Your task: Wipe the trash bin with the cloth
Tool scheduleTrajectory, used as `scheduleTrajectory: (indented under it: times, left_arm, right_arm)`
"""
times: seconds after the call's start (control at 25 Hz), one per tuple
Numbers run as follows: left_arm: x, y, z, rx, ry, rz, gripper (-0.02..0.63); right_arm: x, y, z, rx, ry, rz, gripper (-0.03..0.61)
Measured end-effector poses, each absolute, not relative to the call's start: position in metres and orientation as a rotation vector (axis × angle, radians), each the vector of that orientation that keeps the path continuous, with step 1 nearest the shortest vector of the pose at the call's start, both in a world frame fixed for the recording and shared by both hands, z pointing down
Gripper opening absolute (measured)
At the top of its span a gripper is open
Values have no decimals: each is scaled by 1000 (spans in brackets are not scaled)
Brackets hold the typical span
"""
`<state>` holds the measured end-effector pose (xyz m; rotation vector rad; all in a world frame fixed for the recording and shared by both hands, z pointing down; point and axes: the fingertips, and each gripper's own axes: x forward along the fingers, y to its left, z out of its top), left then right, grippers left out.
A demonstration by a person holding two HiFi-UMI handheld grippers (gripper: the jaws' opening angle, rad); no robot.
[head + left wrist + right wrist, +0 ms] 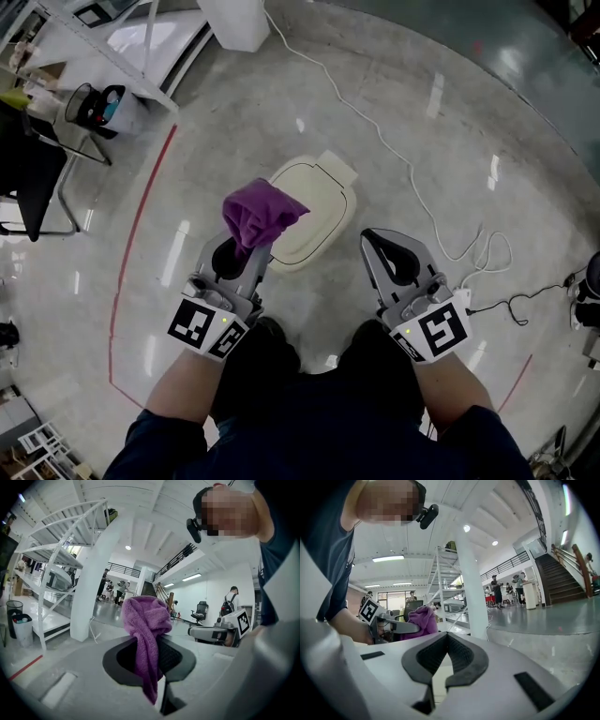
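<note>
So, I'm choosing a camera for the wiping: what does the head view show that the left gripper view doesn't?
Only the head view: the cream trash bin on the floor, and the white cable. Only the left gripper view: the staircase and distant people. Both: the purple cloth pinched in the left claw, plus the right claw.

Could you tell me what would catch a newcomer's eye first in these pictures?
The bright purple cloth, pinched in the left gripper, stands out, bunched right by the cream trash bin on the floor. The right gripper beside it is shut and empty, and a white cable snakes across the floor beyond.
</note>
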<state>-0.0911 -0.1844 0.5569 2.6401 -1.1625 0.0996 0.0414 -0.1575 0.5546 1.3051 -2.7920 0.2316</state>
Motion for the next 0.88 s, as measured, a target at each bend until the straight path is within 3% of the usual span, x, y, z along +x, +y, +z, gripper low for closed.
scheduleTrajectory:
  times: [0.48,0.88]
  left_arm:
    - [-90,-213,664,2662,-1152,223,58]
    - [-64,-286,729,2807,-1011,1109,58]
  right_arm:
    - [31,-179,642,1294,-2825,138,11]
    - [46,-167,650,1300,-2834,107,11]
